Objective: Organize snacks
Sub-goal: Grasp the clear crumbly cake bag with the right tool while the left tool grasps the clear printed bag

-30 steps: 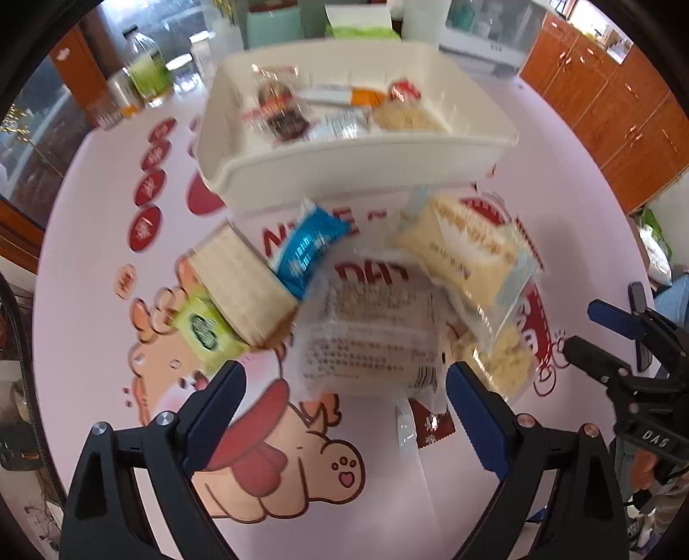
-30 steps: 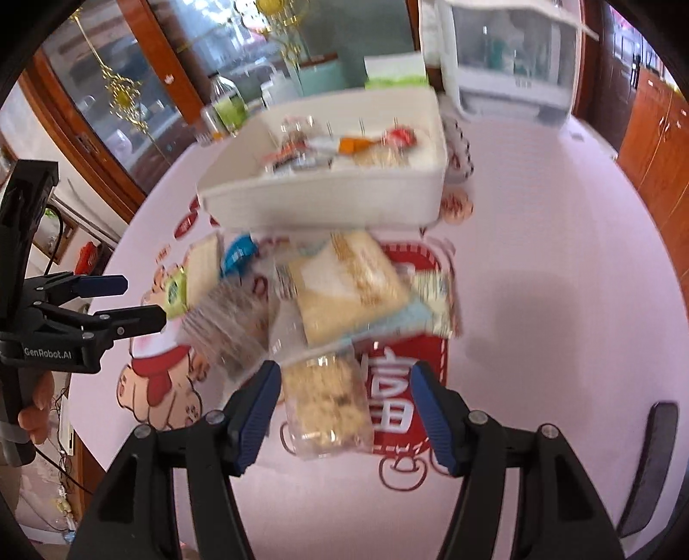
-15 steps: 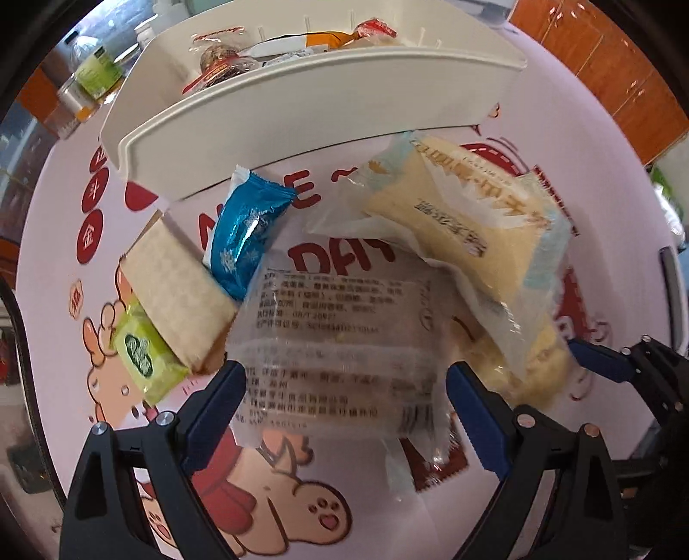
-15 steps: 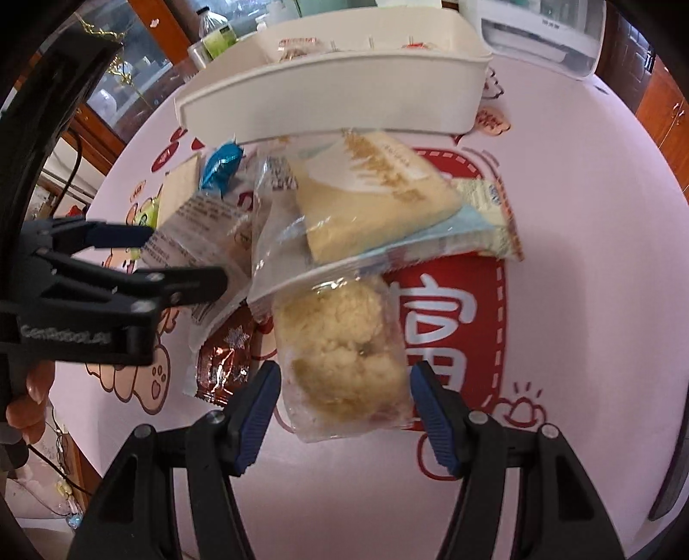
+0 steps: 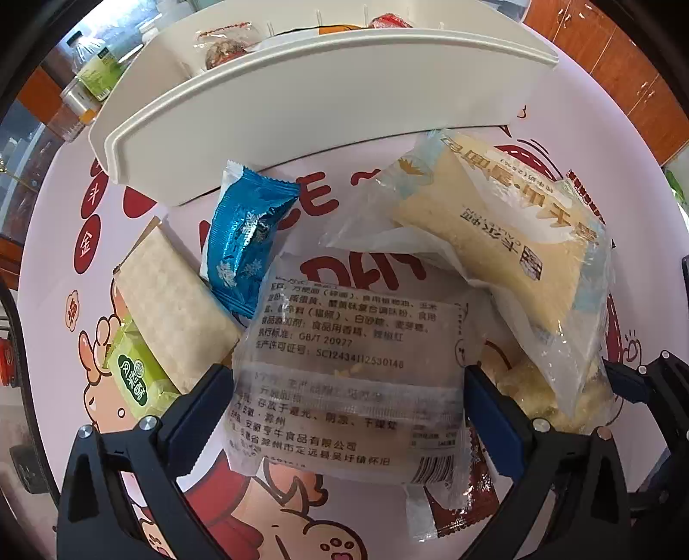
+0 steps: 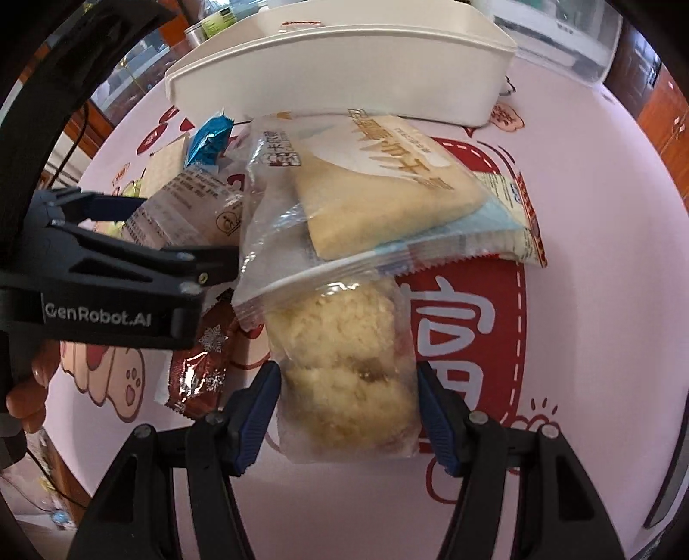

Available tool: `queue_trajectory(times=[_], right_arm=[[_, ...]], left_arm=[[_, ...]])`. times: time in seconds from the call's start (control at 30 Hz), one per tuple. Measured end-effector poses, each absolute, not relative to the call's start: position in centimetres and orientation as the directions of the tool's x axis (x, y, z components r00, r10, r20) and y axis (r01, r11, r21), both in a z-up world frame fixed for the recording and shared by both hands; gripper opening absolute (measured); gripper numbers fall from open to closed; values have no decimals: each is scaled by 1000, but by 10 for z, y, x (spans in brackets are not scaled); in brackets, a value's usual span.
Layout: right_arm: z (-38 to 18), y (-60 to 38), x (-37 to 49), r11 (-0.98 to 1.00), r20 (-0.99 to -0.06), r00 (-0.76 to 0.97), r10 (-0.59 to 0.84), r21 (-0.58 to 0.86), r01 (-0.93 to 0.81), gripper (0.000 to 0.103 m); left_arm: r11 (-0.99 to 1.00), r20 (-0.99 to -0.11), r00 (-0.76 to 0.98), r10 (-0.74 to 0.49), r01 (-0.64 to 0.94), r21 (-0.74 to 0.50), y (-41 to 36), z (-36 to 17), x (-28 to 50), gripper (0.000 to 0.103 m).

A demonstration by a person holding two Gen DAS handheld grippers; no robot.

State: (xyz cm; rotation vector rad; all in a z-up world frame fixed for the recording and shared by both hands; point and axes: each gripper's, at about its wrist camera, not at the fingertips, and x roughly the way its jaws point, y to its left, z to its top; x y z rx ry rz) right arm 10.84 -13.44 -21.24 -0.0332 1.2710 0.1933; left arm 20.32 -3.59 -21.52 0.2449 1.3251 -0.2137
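Snack packets lie heaped on the pink printed tablecloth in front of a white bin that holds several snacks. My left gripper points down over a clear packet with printed text. Its jaws are opening, and the packet lies between them, unpressed. My right gripper is open, its blue pads flanking a clear packet of crumbly cookies. A large cake packet overlaps the cookies' far end. A blue foil packet, a cream wafer packet and a small green packet lie to the left.
A dark red snowflake packet lies between the two grippers. A hand grips the left tool. Bottles stand behind the bin at the left, a white appliance at the back right, and wooden cabinets beyond the table.
Both grippers have sunk toward the snack pile, which now fills the views. The left jaws stand a little wider around the printed packet. The right jaws kept their width and now straddle the cookies.
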Motion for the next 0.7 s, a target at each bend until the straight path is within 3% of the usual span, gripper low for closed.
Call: queue_trajectory(times=[0.07, 0.2, 0.47, 0.7], right_arm=[[-213, -130, 107, 983, -951, 292, 105, 55, -175, 60], [-210, -129, 102, 982, -946, 309, 98, 41, -186, 50], [-204, -126, 91, 978, -942, 319, 105, 41, -203, 39], [-202, -126, 67, 966, -942, 306, 137, 59, -251, 37]], left_arm=[[956, -966, 257, -10, 286, 66, -38, -216, 199, 101], [967, -955, 295, -29, 251, 48, -32, -210, 183, 78], [988, -956, 285, -61, 154, -17, -8, -200, 157, 72], [992, -957, 288, -23, 124, 13, 15, -191, 107, 72]])
